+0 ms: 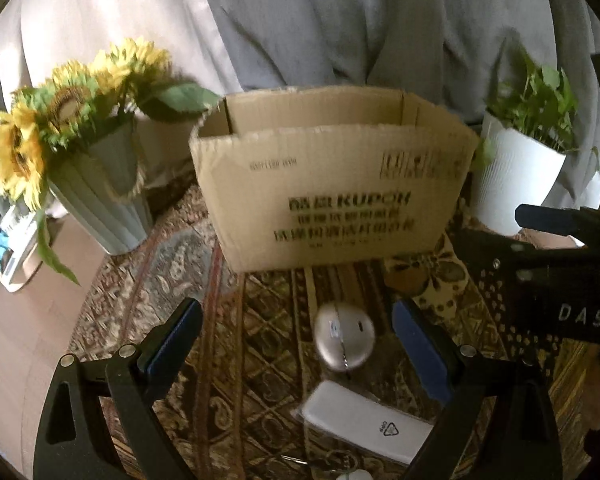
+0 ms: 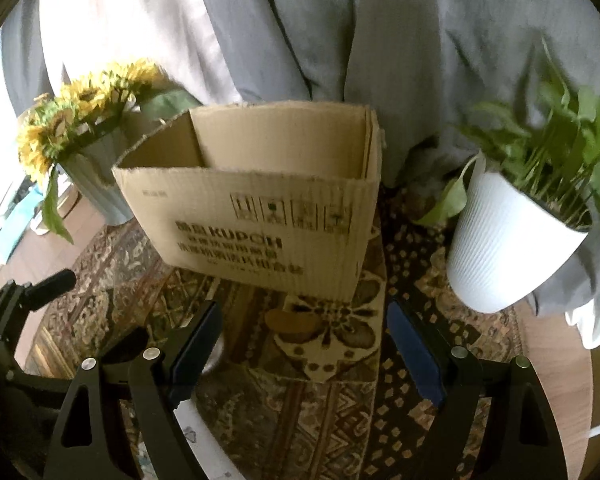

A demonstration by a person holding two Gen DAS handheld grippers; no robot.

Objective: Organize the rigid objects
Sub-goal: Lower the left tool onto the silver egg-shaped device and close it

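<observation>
An open cardboard box (image 1: 328,184) stands on the patterned cloth in the middle; it also shows in the right wrist view (image 2: 256,208). In the left wrist view a silver oval device (image 1: 344,338) and a white flat case (image 1: 364,420) lie on the cloth between the fingers of my left gripper (image 1: 296,340), which is open and empty above them. My right gripper (image 2: 304,344) is open and empty in front of the box. The right gripper's body (image 1: 560,272) shows at the right of the left wrist view.
A grey vase of sunflowers (image 1: 96,188) stands left of the box, a white pot with a green plant (image 2: 512,240) to its right. Grey curtains hang behind. A key ring (image 1: 340,464) lies at the bottom edge. The wooden table edge (image 1: 24,320) is left.
</observation>
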